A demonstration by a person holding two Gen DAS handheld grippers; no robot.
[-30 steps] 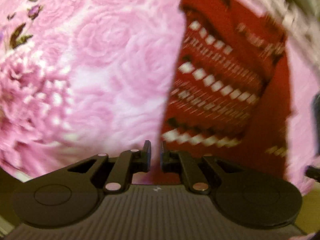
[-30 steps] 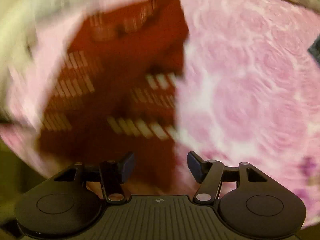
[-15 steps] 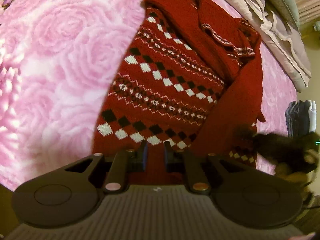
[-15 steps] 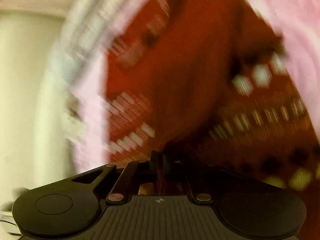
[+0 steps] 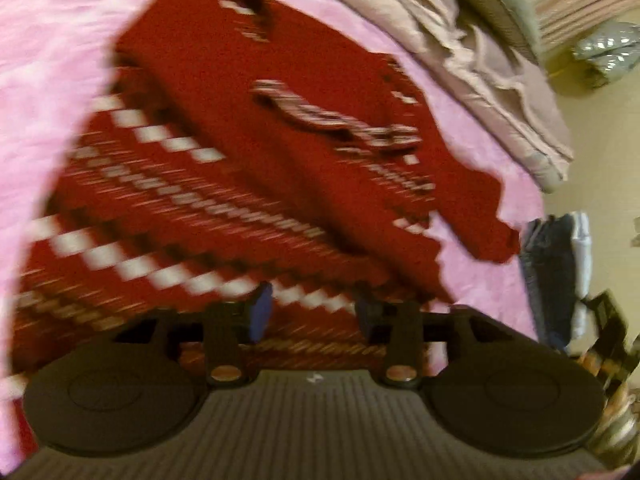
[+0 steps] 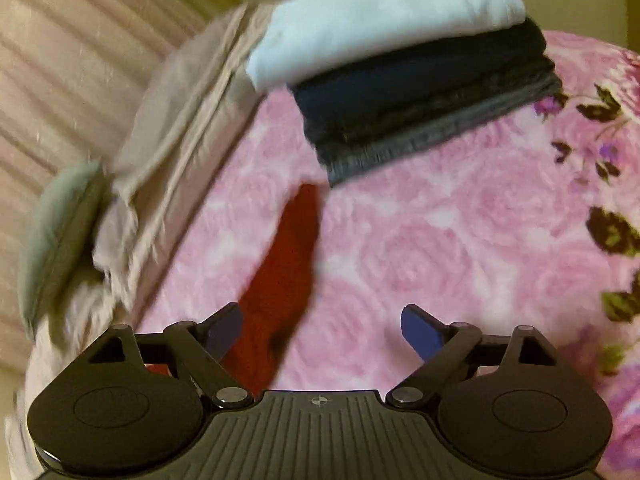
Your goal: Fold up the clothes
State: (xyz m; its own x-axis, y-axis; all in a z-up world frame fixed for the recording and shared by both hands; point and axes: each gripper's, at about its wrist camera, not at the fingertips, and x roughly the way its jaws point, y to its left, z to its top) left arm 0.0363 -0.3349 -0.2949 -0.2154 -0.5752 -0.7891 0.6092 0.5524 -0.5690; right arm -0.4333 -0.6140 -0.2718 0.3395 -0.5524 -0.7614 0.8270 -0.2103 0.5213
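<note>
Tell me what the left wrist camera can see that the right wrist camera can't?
Only the left wrist view shows the red sweater's patterned body with white diamonds, under the left tongs, whose jaws are opening with nothing pinched. Only the right wrist view shows dark flowers printed on the blanket, and the right tongs opening over it, empty. Both show the pink rose blanket, the folded clothes stack, the beige bedding, and some red sweater.

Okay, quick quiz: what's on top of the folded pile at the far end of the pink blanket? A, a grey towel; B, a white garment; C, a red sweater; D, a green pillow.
B: a white garment tops the folded pile, with dark layers beneath.
</note>
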